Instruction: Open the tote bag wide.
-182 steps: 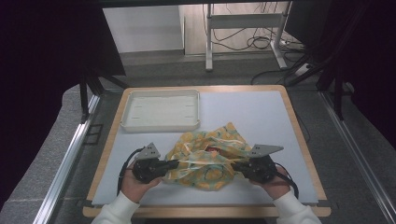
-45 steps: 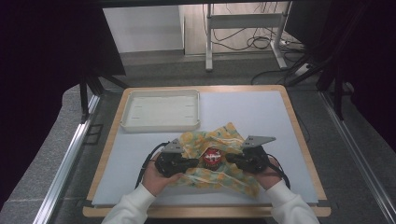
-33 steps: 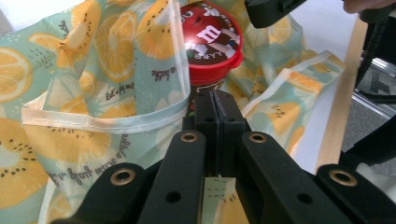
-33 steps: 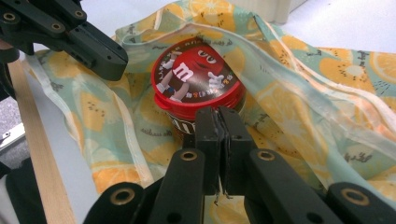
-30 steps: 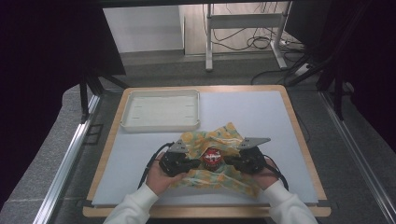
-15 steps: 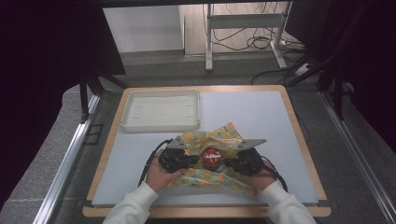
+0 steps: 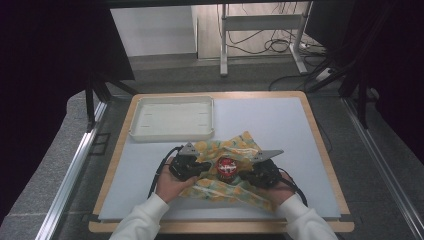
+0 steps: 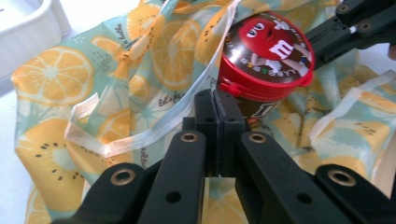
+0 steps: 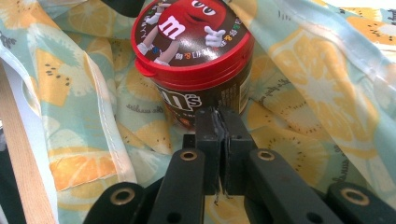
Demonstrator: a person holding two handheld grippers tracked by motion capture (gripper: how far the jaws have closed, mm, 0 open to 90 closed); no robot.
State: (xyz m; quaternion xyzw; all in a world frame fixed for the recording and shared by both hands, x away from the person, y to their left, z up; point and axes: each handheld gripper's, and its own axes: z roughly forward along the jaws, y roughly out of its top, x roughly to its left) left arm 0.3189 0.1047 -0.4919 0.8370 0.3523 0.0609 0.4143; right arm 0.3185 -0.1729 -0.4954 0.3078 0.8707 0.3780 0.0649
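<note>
A round brown candy tub with a red snap lid (image 7: 227,167) is seen standing upright on a crumpled cloth printed with orange and kiwi slices on pale green (image 7: 220,150), near the front of the pale blue table mat (image 7: 280,120). The tub's lid is shut, so its contents cannot be told. A shallow white rectangular plastic tray (image 7: 172,118) is set behind and to the left, well apart from the tub, and nothing is seen in it.

The left gripper (image 7: 200,169) is held just left of the tub and the right gripper (image 7: 248,175) just right of it, with the tub between them. In the left gripper view, the jaws are pressed together, and a white hemmed edge of the cloth (image 8: 154,133) runs across to them; whether that hem is pinched cannot be told. In the right gripper view, the jaws are likewise closed against each other just before the tub's wall (image 9: 205,93), with cloth folds (image 9: 299,84) raised on both sides of the tub.

Folds of cloth are raised around the tub's lower part and partly screen it.

Compared with six seconds earlier, the grippers have been brought inward from the cloth's outer edges, the cloth has been bunched, and the tub's red lid has been uncovered. Over the last second, almost nothing has changed.
</note>
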